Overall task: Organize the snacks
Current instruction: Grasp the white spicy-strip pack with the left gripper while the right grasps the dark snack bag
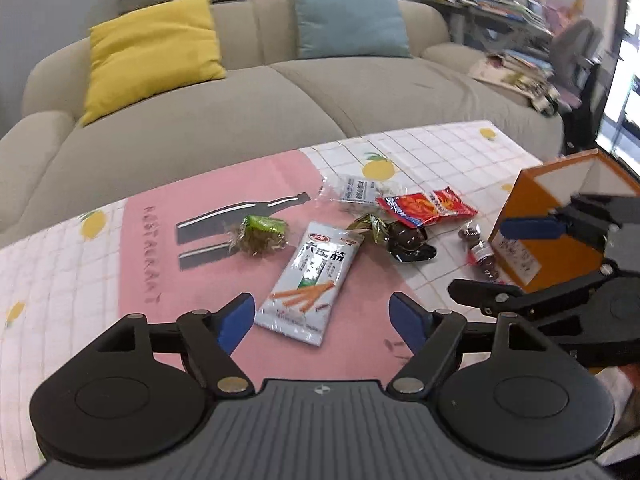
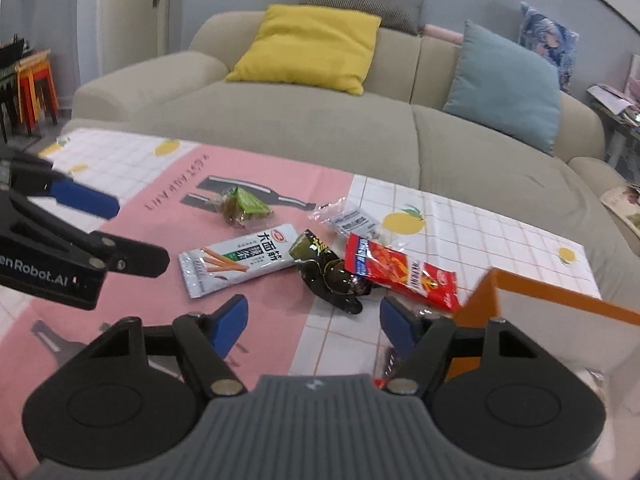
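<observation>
Several snack packets lie on a pink and white tablecloth (image 1: 120,264). A long white packet (image 1: 308,280) (image 2: 240,264) printed with orange sticks lies just ahead of my left gripper (image 1: 322,316), which is open and holds nothing. A green packet (image 1: 260,234) (image 2: 244,208), a dark packet (image 1: 404,238) (image 2: 332,276), a red packet (image 1: 426,208) (image 2: 396,272) and a clear packet (image 1: 356,192) (image 2: 348,220) lie further out. My right gripper (image 2: 314,320) (image 1: 504,260) is open and empty, with the dark packet just ahead of it. The left gripper (image 2: 112,228) shows at the left of the right wrist view.
An open orange box (image 1: 560,220) (image 2: 540,320) stands at the table's right, close beside the right gripper's right finger. A small dark red item (image 1: 482,256) lies against the box. A beige sofa (image 1: 280,100) with yellow and teal cushions runs behind the table.
</observation>
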